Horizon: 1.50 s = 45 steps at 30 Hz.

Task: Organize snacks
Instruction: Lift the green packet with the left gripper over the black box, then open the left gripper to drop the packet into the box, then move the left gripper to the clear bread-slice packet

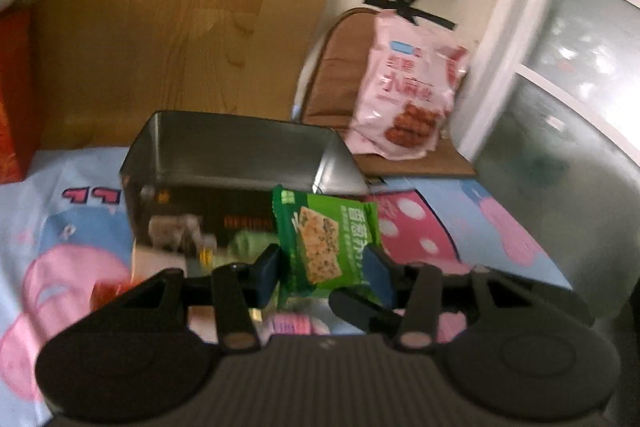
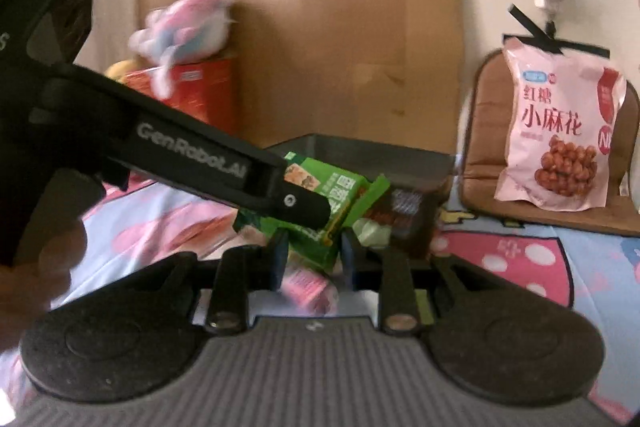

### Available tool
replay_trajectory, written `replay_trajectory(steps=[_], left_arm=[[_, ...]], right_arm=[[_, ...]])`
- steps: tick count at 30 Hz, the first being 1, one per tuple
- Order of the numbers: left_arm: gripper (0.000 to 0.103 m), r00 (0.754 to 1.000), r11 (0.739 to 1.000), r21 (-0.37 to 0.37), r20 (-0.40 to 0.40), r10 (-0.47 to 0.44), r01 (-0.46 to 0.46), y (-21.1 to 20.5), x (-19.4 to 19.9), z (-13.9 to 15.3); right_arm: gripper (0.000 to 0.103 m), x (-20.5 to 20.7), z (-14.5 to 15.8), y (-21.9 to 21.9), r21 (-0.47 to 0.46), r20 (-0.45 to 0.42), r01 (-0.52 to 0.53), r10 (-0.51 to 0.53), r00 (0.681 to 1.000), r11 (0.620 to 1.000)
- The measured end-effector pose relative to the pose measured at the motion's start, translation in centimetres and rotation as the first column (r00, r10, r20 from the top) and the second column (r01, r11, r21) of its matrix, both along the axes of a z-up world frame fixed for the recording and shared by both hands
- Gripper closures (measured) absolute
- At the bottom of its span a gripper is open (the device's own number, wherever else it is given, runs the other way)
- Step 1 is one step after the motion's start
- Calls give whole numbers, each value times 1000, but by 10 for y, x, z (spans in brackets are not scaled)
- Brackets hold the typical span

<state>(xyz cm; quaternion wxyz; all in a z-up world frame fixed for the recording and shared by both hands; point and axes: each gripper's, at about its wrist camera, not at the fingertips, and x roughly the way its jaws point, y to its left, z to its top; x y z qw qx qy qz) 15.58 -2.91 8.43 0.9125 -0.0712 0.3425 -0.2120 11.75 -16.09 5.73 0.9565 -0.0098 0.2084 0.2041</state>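
The metal box [image 1: 236,163] stands open-topped on the cartoon-print cloth [image 1: 60,211], just ahead of both grippers. Open cloth lies to its left and right. A wooden board [image 1: 168,27] closes off the space behind the box, and a chair [image 1: 328,75] carrying a pink snack bag [image 1: 408,87] stands beyond its right corner.

The left gripper [image 1: 324,263] grips a green cracker packet [image 1: 324,243] upright between its blue pads [image 1: 268,271], in front of the box's near wall. The right gripper [image 2: 314,255] has a second green packet [image 2: 316,243] between its pads; contact appears firm, though the left gripper's body crosses the right wrist view and hides most of that packet.

Motion blur softens both views. Small items on the cloth below the jaws, including a pink wrapper [image 2: 308,287], are partly cut off. The inside of the box shows only bare metal walls; its floor is out of sight.
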Motion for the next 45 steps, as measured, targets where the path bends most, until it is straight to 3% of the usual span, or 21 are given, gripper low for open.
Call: replay_trajectory(steps=[10, 15, 18, 22, 26, 29, 30, 35, 38, 45], left_arm=[[51, 999, 998, 46, 24, 36, -37, -17, 67, 2], [35, 995, 992, 73, -1, 104, -103, -24, 106, -6], [32, 988, 987, 50, -9, 155, -154, -17, 112, -3], [31, 984, 984, -11, 12, 177, -177, 1, 96, 8], [31, 983, 983, -63, 48, 176, -173, 29, 50, 21], [30, 977, 977, -92, 72, 199, -192, 61, 0, 18], [30, 971, 972, -93, 75, 225, -218, 75, -19, 15], [30, 941, 938, -88, 13, 337, -335, 126, -78, -18], [30, 934, 930, -82, -26, 356, -357, 137, -86, -33], [27, 949, 948, -91, -105, 296, -305, 126, -69, -60]], right_arm=[[72, 50, -3, -2, -10, 0, 38, -38, 999, 999], [64, 87, 0, -1, -8, -23, 70, -71, 997, 997], [56, 98, -1, -2, -8, -14, 86, -86, 996, 996], [56, 87, 4, -10, 21, 4, 107, -107, 994, 994], [56, 49, 8, -22, 82, 12, 96, -97, 995, 992], [55, 17, 3, -31, 154, -44, 79, -73, 996, 985], [55, -13, -6, -30, 200, -83, 46, -30, 996, 979], [55, -54, -29, -9, 243, -170, -39, 82, 982, 969], [55, -66, -35, 26, 209, -188, -123, 163, 968, 970], [53, -48, -39, 55, 138, -221, -151, 179, 959, 979]])
